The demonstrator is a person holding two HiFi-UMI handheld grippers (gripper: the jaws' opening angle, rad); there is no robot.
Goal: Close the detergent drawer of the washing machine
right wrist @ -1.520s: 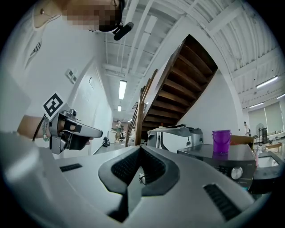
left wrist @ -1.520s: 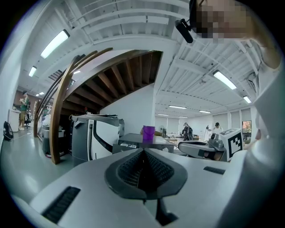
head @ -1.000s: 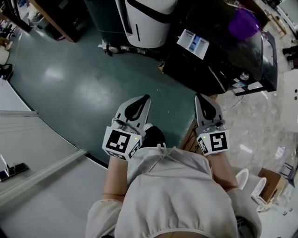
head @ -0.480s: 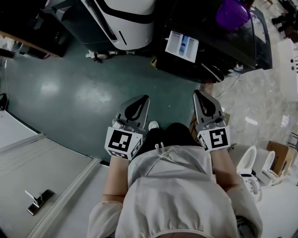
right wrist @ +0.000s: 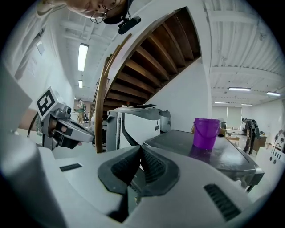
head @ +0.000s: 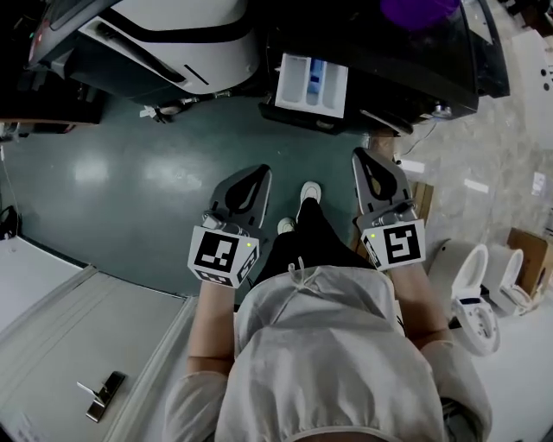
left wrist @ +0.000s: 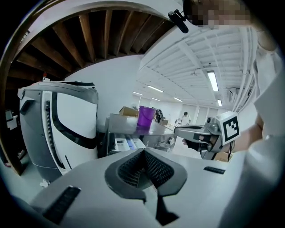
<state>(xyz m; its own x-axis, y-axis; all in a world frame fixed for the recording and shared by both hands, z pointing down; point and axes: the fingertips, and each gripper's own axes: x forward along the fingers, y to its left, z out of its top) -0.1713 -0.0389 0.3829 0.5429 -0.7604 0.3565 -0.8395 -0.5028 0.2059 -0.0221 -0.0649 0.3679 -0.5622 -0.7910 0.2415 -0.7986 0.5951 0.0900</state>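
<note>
The black washing machine [head: 406, 60] stands at the top of the head view, and its white detergent drawer [head: 311, 84] is pulled out toward me. A purple bucket [head: 415, 10] rests on the machine's lid. My left gripper [head: 262, 170] and right gripper [head: 359, 154] are both shut and hold nothing; they hover over the green floor, short of the machine. The left gripper view shows the open drawer [left wrist: 122, 143] ahead past the shut jaws, with the right gripper [left wrist: 196, 133] beside it. The right gripper view shows the bucket [right wrist: 205, 132] on the lid.
A white-and-grey appliance [head: 173, 34] stands left of the washing machine. White toilets [head: 475, 293] and a cardboard box [head: 527, 250] lie at the right. A pale grey panel [head: 78, 345] fills the lower left. The person's shoe [head: 308, 192] is between the grippers.
The washing machine and its open drawer have come closer and more central in the head view as the person steps forward. Both grippers stay shut and level.
</note>
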